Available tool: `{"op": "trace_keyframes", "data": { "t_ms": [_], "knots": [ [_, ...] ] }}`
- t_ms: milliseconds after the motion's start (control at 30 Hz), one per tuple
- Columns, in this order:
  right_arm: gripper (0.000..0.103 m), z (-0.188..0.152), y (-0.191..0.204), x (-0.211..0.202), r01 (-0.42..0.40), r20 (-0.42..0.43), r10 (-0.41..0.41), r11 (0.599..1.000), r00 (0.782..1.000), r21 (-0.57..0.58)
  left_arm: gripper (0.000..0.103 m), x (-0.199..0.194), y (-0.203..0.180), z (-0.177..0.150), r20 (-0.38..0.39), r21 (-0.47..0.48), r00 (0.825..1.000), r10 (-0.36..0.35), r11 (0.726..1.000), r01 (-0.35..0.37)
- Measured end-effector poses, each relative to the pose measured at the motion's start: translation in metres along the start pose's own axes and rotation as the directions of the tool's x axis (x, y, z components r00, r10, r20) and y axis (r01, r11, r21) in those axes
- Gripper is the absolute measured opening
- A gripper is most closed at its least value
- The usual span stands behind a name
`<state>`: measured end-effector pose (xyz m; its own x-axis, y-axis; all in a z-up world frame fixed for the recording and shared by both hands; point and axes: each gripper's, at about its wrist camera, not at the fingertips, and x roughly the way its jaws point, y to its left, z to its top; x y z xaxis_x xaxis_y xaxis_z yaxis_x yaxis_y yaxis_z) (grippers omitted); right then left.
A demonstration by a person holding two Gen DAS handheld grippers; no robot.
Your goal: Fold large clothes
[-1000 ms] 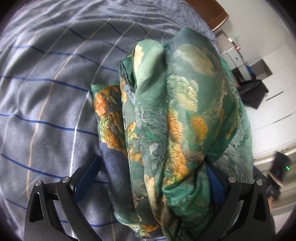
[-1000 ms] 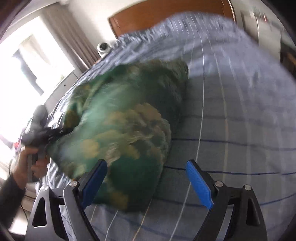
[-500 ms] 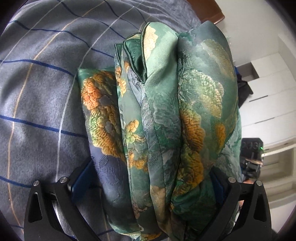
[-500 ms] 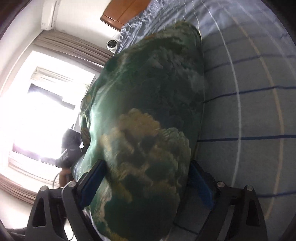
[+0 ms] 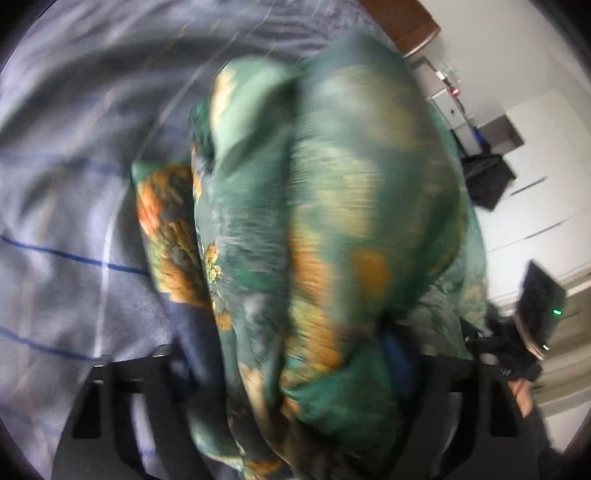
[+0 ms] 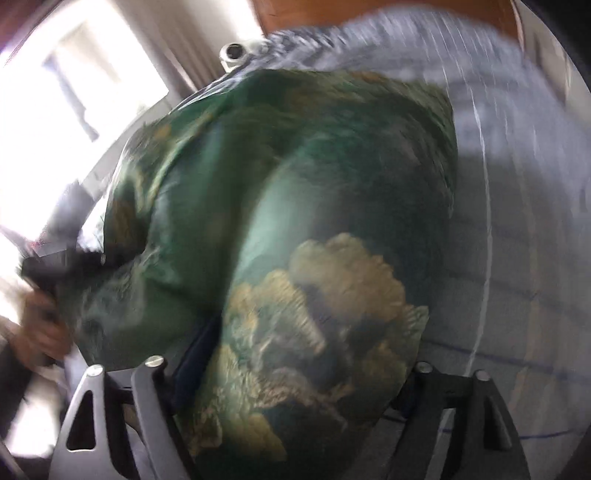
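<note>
Bunching between both pairs of jaws: green floral garment [image 5: 332, 229], clamped by left gripper [image 5: 291, 365] and right gripper [image 6: 295, 373], above striped bedsheet [image 5: 74, 206].

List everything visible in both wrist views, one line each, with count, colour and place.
garment: one, green with orange-gold print, bunched between both sets of jaws above the bed
bedsheet: one, grey with blue and tan lines, under the garment
headboard: one, brown wood, at the bed's far end
cabinets: white, against the wall, seen from the left wrist
window: one, bright, with curtains, seen from the right wrist
small camera: one, white, beside the bed's far end
left gripper: black, jaws shut on the garment
right gripper: black, jaws shut on the garment
</note>
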<state>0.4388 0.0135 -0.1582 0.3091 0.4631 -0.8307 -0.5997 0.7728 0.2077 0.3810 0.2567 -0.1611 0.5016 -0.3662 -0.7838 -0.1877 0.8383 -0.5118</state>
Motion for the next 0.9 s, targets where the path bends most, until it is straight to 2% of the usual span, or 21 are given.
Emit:
{"op": "trace_keyframes", "data": {
  "t_ms": [100, 200, 300, 367, 500, 633, 700, 733, 767, 800, 867, 900],
  "knots": [
    [0.069, -0.004, 0.028, -0.014, 0.086, 0.069, -0.079, 0.990, 0.995, -0.110, 0.063, -0.021, -0.024, -0.005, 0.050, 0.060, 0.998, 0.039, 0.997, -0.042],
    [0.068, -0.009, 0.049, -0.036, 0.136, 0.161, -0.109, 0.977, 0.981, -0.164, 0.063, -0.038, -0.046, -0.004, 0.114, 0.105, 0.992, 0.045, 0.993, -0.057],
    [0.068, -0.002, 0.046, -0.055, 0.148, 0.235, -0.110, 0.977, 0.966, -0.151, 0.063, -0.045, -0.066, 0.010, 0.171, 0.134, 0.984, 0.038, 0.989, -0.061],
    [0.068, 0.008, 0.037, -0.060, 0.145, 0.253, -0.107, 0.980, 0.962, -0.139, 0.063, -0.045, -0.074, 0.023, 0.189, 0.144, 0.981, 0.035, 0.988, -0.063],
    [0.068, 0.025, 0.011, -0.057, 0.118, 0.253, -0.089, 0.988, 0.963, -0.100, 0.064, -0.024, -0.079, 0.049, 0.195, 0.145, 0.980, 0.043, 0.987, -0.072],
    [0.068, 0.034, -0.031, -0.028, 0.048, 0.181, -0.041, 0.998, 0.983, -0.031, 0.067, 0.011, -0.061, 0.059, 0.131, 0.130, 0.989, 0.071, 0.988, -0.088],
    [0.069, 0.031, -0.048, 0.000, 0.020, 0.112, -0.022, 1.000, 0.993, 0.015, 0.082, 0.035, -0.042, 0.061, 0.106, 0.102, 0.990, 0.098, 0.989, -0.109],
    [0.069, 0.027, -0.055, 0.012, 0.015, 0.088, -0.018, 0.999, 0.996, 0.040, 0.085, 0.036, -0.036, 0.061, 0.119, 0.083, 0.989, 0.087, 0.992, -0.097],
    [0.073, 0.024, -0.062, 0.017, -0.014, 0.104, 0.005, 0.997, 0.995, 0.081, 0.091, 0.032, -0.029, 0.060, 0.138, 0.057, 0.988, 0.075, 0.995, -0.084],
    [0.079, 0.022, -0.066, 0.016, -0.047, 0.117, 0.033, 0.992, 0.993, 0.117, 0.093, 0.024, -0.025, 0.058, 0.168, 0.038, 0.983, 0.071, 0.996, -0.078],
    [0.086, 0.018, -0.074, 0.009, -0.119, 0.153, 0.090, 0.973, 0.984, 0.196, 0.093, 0.006, -0.028, 0.050, 0.213, 0.064, 0.974, 0.076, 0.994, -0.091],
    [0.087, 0.015, -0.075, 0.004, -0.131, 0.168, 0.096, 0.968, 0.981, 0.212, 0.092, -0.009, -0.036, 0.044, 0.258, 0.103, 0.960, 0.105, 0.985, -0.135]
  ]
}}
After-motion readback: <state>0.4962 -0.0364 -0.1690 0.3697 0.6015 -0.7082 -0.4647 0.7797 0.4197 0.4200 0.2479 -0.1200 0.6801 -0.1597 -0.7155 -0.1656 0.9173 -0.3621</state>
